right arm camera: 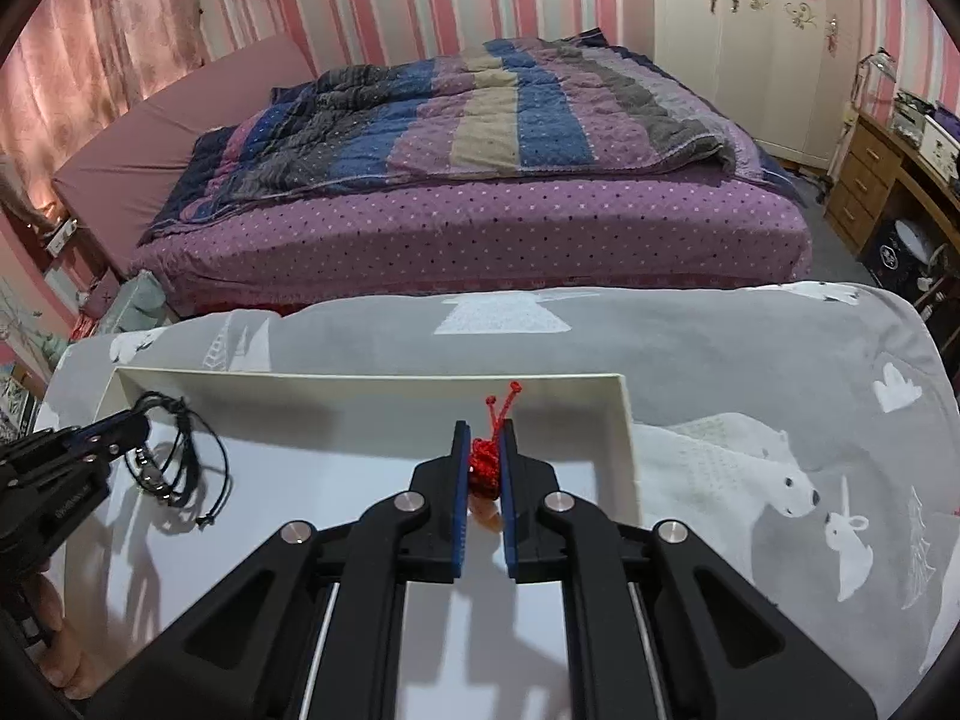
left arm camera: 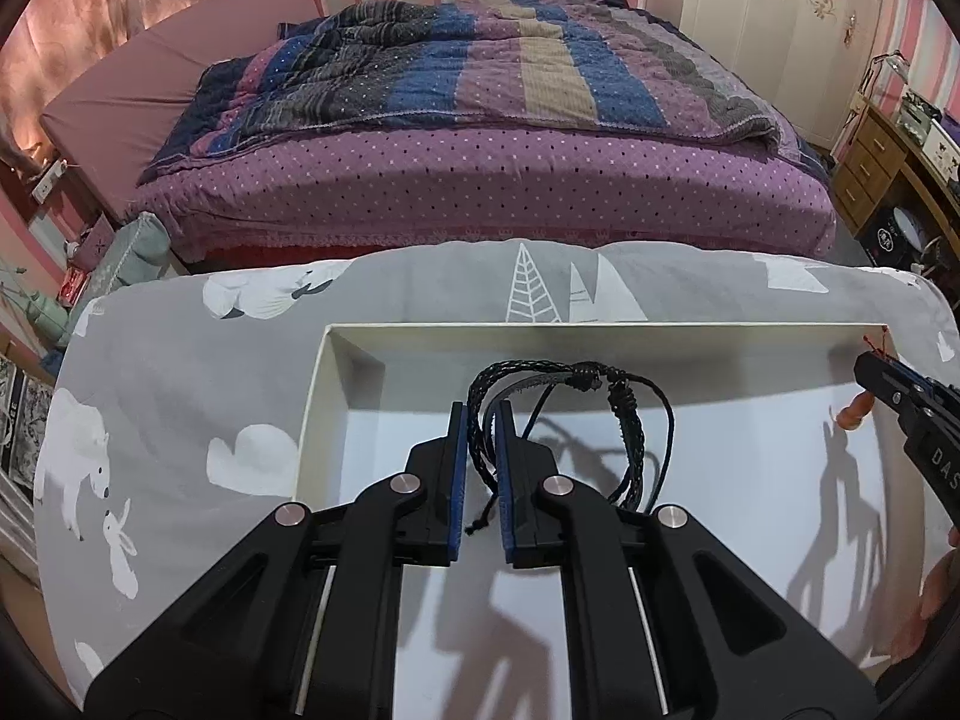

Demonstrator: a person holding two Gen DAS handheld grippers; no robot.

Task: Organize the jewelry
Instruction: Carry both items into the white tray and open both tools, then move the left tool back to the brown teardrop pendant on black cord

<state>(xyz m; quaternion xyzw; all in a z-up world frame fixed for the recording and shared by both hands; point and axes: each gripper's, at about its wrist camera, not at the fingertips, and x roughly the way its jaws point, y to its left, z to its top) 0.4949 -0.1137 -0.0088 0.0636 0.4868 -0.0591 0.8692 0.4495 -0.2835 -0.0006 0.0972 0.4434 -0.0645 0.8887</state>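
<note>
A shallow white tray [left arm camera: 336, 396] lies on a grey animal-print cloth. My left gripper [left arm camera: 482, 420] is shut on a black braided cord bracelet [left arm camera: 630, 420] and holds it over the tray's left part; the loops hang to the right of the fingers. It also shows in the right wrist view [right arm camera: 180, 462]. My right gripper [right arm camera: 485, 441] is shut on a red knotted cord bracelet [right arm camera: 485, 462] with an orange bead under it, above the tray's [right arm camera: 624, 438] far right corner. The right gripper shows at the left wrist view's right edge [left arm camera: 882, 372].
The grey cloth [right arm camera: 780, 360] covers a low table. Behind it stands a bed with a purple dotted cover [left arm camera: 480, 180]. A wooden desk with drawers [right arm camera: 870, 180] is at the far right. A white wardrobe [right arm camera: 750, 30] stands behind.
</note>
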